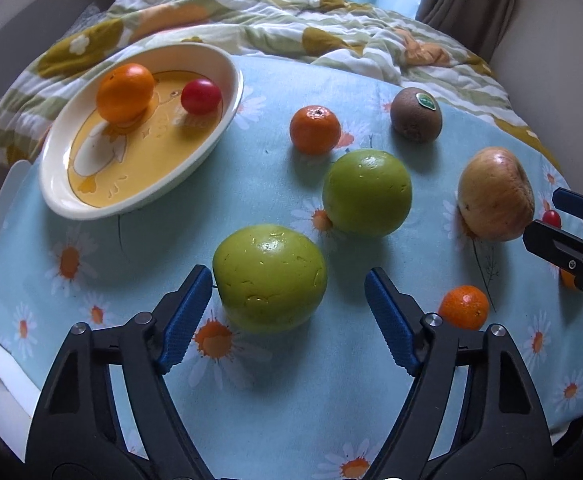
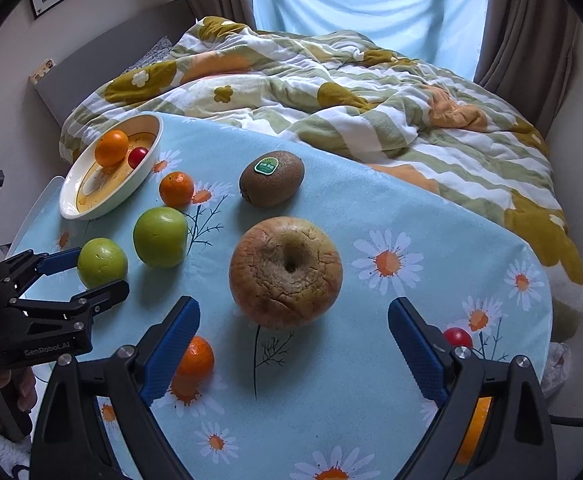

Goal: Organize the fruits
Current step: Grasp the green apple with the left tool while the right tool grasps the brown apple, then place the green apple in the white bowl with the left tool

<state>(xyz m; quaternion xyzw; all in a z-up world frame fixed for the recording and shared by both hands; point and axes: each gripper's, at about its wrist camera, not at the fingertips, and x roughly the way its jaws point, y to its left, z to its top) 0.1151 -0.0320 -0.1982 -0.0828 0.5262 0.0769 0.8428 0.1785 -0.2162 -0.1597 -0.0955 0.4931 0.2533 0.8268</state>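
A cream oval dish (image 1: 55, 184) at the table's far left holds an orange (image 1: 125, 92) and a red cherry tomato (image 1: 201, 96). My left gripper (image 1: 287, 284) is open, its fingers on either side of the near green apple (image 1: 269, 278), which lies on the cloth. A second green apple (image 1: 367, 193), a mandarin (image 1: 314, 129), a kiwi (image 1: 416, 115) and another mandarin (image 1: 464, 306) lie beyond. My right gripper (image 2: 293, 320) is open just in front of the wrinkled yellow-red apple (image 2: 285, 272). A cherry tomato (image 2: 457, 337) lies by its right finger.
The table wears a blue daisy cloth (image 2: 331, 380). A rumpled striped quilt (image 2: 351, 92) on a bed lies right behind the table. Another orange (image 2: 473, 428) shows partly behind the right gripper's right finger. A small mandarin (image 2: 197, 356) lies beside its left finger.
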